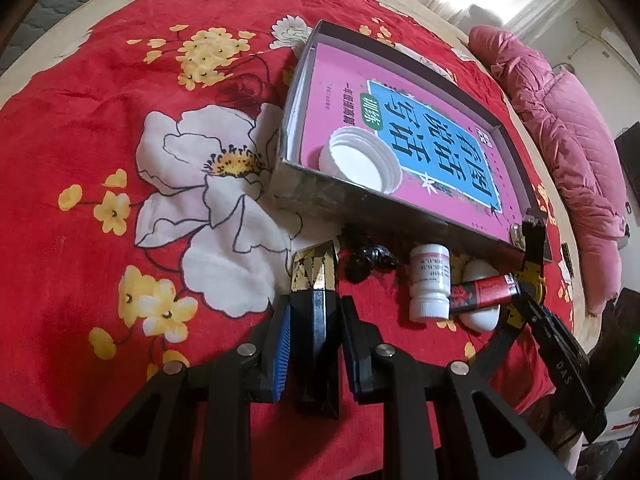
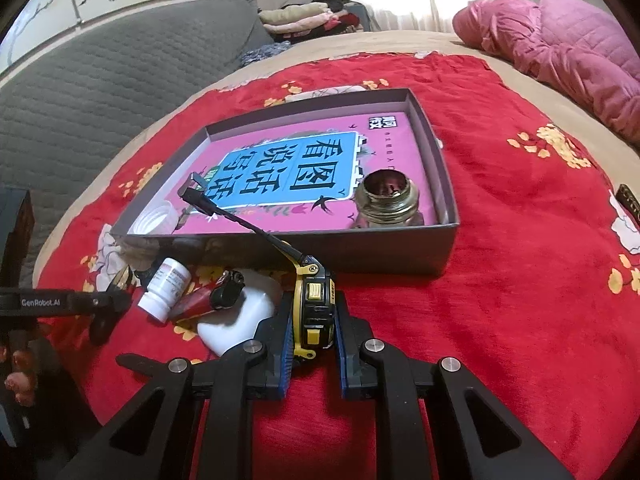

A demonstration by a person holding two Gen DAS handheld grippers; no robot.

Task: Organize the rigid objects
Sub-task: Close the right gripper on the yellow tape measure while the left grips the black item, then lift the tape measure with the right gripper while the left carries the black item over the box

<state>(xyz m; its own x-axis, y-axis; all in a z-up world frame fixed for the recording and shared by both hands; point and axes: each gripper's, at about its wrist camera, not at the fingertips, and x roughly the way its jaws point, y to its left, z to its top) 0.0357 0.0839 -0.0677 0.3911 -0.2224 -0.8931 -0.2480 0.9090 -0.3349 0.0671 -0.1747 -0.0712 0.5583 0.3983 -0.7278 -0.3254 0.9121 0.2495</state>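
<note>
My left gripper (image 1: 314, 312) is shut on a black and gold faceted bar (image 1: 314, 276) just above the red cloth. My right gripper (image 2: 314, 320) is shut on a yellow and black tape measure (image 2: 314, 308) whose dark tape sticks out over the grey box (image 2: 360, 250). It also shows in the left wrist view (image 1: 528, 280). The box (image 1: 320, 196) holds a pink book (image 1: 420, 128), a white cap (image 1: 360, 158) and a glass jar (image 2: 386, 200). A white pill bottle (image 1: 430, 284), a red tube (image 1: 486, 292), a white oval object (image 1: 480, 318) and a black lump (image 1: 366, 262) lie before the box.
A red flowered cloth (image 1: 120, 140) covers a round beige surface. A pink quilted jacket (image 2: 560, 48) lies at the far right edge. A grey quilted cover (image 2: 100, 92) and folded clothes (image 2: 304, 18) lie behind. A person's toes (image 2: 18, 380) show at the left.
</note>
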